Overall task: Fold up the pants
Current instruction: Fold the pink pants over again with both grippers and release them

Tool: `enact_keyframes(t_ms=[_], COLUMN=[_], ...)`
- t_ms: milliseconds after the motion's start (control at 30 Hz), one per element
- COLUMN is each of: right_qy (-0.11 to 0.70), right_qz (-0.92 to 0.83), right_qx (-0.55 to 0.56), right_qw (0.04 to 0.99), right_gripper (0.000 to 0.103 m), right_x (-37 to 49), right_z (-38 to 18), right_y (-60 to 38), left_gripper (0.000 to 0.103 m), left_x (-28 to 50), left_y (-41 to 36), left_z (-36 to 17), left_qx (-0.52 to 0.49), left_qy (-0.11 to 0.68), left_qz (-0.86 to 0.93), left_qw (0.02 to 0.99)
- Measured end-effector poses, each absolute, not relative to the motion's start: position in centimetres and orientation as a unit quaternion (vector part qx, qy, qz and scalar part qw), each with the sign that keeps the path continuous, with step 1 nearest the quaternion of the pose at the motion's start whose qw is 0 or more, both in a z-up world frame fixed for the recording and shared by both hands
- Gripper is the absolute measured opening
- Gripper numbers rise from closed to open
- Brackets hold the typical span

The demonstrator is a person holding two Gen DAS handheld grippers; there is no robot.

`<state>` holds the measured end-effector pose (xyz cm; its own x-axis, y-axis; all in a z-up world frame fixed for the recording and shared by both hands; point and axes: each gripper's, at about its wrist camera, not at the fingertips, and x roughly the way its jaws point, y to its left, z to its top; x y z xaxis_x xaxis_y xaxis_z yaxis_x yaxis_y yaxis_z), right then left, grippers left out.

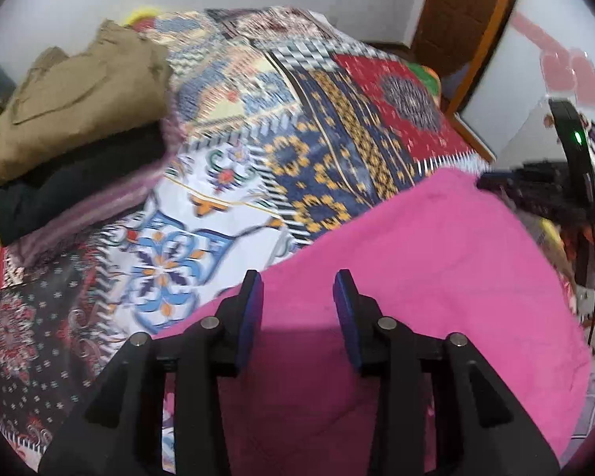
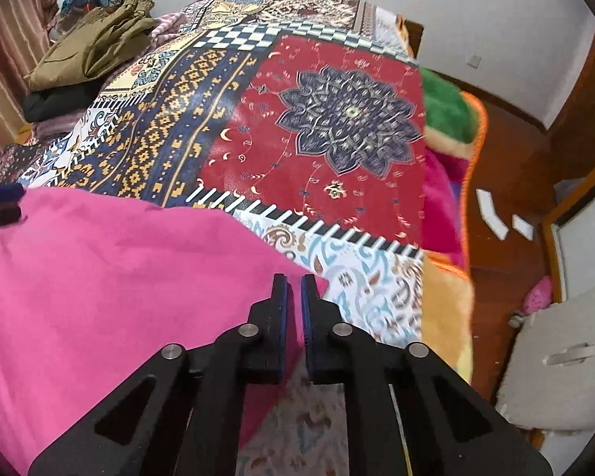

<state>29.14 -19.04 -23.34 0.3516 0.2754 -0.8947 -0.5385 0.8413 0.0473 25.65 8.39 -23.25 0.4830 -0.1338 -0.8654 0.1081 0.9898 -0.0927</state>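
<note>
Your right gripper [image 2: 293,297] has its jaws nearly closed, pinching the pink pants [image 2: 99,277] at their right corner. Your left gripper [image 1: 297,297] hangs open above them; close it on the edge ahead, then lift both together across the bedspread [image 2: 317,119].

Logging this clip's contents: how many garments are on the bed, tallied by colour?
Pink: 1, the pink pants spread in front.
Olive: 1, the olive garment topping the stack.
Black: 1, the black garment beneath it.
Striped purple: 1, the striped garment at the bottom.
Total: 4
</note>
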Motion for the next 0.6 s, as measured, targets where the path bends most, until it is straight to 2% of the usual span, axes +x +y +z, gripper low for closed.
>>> enact_keyframes(t_ms=[33, 67, 100, 133, 367, 600], right_qy=[0.503, 0.496, 0.483, 0.471, 0.452, 0.415], right_qz=[0.252, 0.253, 0.252, 0.254, 0.271, 0.303], right_qx=[-0.132, -0.134, -0.135, -0.134, -0.092, -0.094], right_qw=[0.816, 0.820, 0.828, 0.834, 0.845, 0.853], right_gripper=[0.029, 0.036, 0.046, 0.048, 0.048, 0.048], right_x=[28.6, 28.2, 27.5, 26.8, 23.3, 18.3], right_z=[-22.5, -21.9, -21.0, -20.2, -16.4, -13.6], right_y=[-19.2, -19.3, -19.6, -19.9, -20.5, -18.9], left_gripper=[0.052, 0.064, 0.067, 0.067, 0.067, 0.068], left_x=[25.4, 24.9, 24.5, 23.9, 19.2, 14.3], left_y=[8.8, 9.6, 10.1, 10.7, 13.2, 11.9], left_z=[-22.8, -22.0, -21.5, -20.9, -19.1, -17.6], left_qx=[-0.018, -0.025, -0.028, -0.029, -0.059, -0.061], left_qy=[0.498, 0.490, 0.483, 0.475, 0.485, 0.479], left_qz=[-0.067, -0.058, -0.050, -0.040, -0.014, -0.014], left_qw=[0.864, 0.870, 0.874, 0.878, 0.872, 0.876])
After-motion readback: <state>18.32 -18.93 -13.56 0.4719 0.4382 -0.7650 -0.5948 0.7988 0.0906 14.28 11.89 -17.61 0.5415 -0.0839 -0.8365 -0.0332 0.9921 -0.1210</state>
